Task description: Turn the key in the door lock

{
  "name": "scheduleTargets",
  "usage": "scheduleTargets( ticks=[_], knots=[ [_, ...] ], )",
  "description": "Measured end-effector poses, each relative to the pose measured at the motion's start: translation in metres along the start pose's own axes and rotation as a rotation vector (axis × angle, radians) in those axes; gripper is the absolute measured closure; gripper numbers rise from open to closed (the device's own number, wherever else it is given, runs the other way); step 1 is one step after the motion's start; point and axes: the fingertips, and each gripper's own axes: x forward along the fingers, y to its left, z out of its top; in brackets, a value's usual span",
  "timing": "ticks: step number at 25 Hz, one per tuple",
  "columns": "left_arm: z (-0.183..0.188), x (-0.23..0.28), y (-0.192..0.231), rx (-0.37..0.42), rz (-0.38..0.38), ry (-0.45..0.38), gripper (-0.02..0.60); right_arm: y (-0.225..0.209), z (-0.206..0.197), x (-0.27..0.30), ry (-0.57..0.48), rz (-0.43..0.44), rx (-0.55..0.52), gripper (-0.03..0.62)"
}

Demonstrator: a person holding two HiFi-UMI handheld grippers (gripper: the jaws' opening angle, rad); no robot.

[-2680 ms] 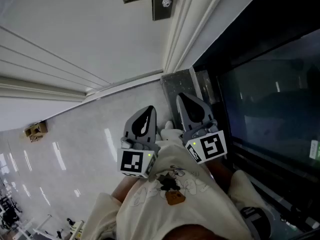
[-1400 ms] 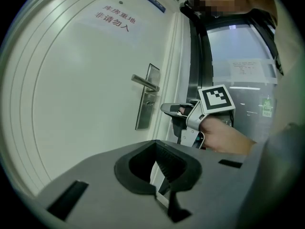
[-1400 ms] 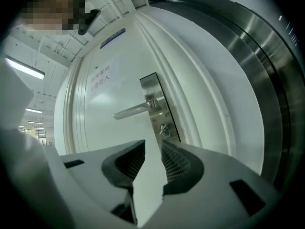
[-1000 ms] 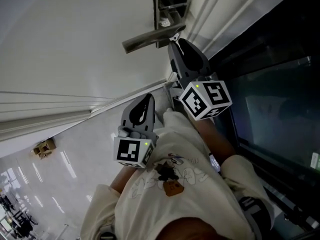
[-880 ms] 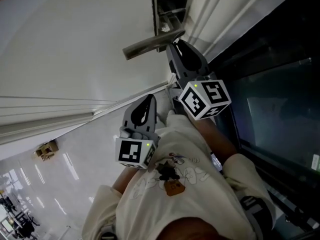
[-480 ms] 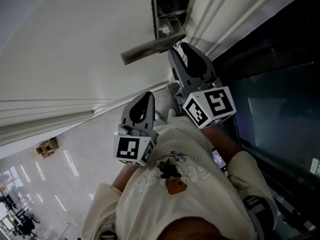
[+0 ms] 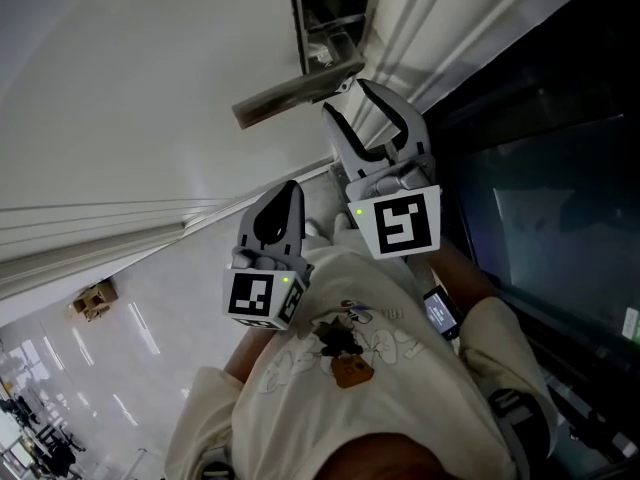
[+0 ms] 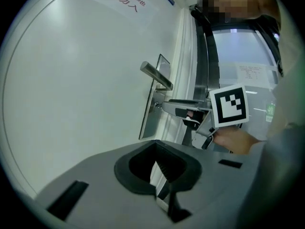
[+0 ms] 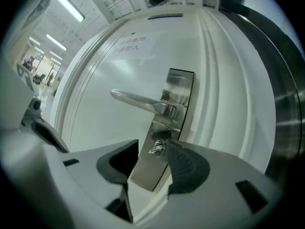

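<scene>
Nearest the head cam, the person's pale shirt point(image 7: 340, 388) is filling the bottom of the view. The L gripper point(image 7: 290, 190) is hanging just ahead of it, low and apart from the lock. Its fingers point(image 8: 167, 170) are resting together w/ nothing btwn them, pointing roughly level at the door.

Further out and higher, the R gripper point(image 7: 360, 98) is reaching up to the lock, tips right under the lever handle point(image 7: 290, 93). Its fingers point(image 9: 188, 166) are standing wide apart and are opening. The key point(image 9: 156, 148) is sitting btwn the two tips, and neither pad is pressing on it; the right-hand pad is just beside it.

The key is staying in the keyhole of the steel lock plate point(image 9: 167, 123), just below the handle root. Its long axis is running straight into the door, w/ the head sticking out toward the R gripper. The flat of the head is lying slantwise, lower at picture left and higher at picture right in the right gripper view.

The handle is jutting sideways off the plate, away from the door edge, approx level. Behind all that the white door point(image 7: 150, 88) is taking up the upper left, w/ a dark glass panel point(image 7: 560, 218) beside the frame and glossy floor point(image 7: 150, 308) below.
</scene>
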Motion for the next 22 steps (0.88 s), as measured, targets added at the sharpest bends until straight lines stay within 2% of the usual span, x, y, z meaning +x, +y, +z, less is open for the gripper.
scheduleTargets(
  ticks=[7,10,11,16,22],
  knots=[
    [0.0,0.0,-0.003,-0.008,-0.01,0.0,0.575,-0.001,-0.005,0.015,0.014,-0.06,-0.199,0.405],
    [-0.001,-0.002,0.001,-0.014,0.002,0.004,0.575,-0.004,-0.005,0.017,0.009,-0.093,-0.247,0.465],
    [-0.001,-0.003,0.002,-0.015,0.005,0.006,0.575,-0.004,-0.005,0.017,0.008,-0.095,-0.253,0.465],
    [-0.002,-0.004,0.005,-0.02,0.016,0.002,0.575,-0.005,-0.005,0.017,-0.008,-0.075,-0.189,0.469],
    [-0.004,-0.005,0.006,-0.026,0.026,0.005,0.575,-0.008,-0.004,0.017,-0.051,-0.058,0.01,0.471]
  ],
)
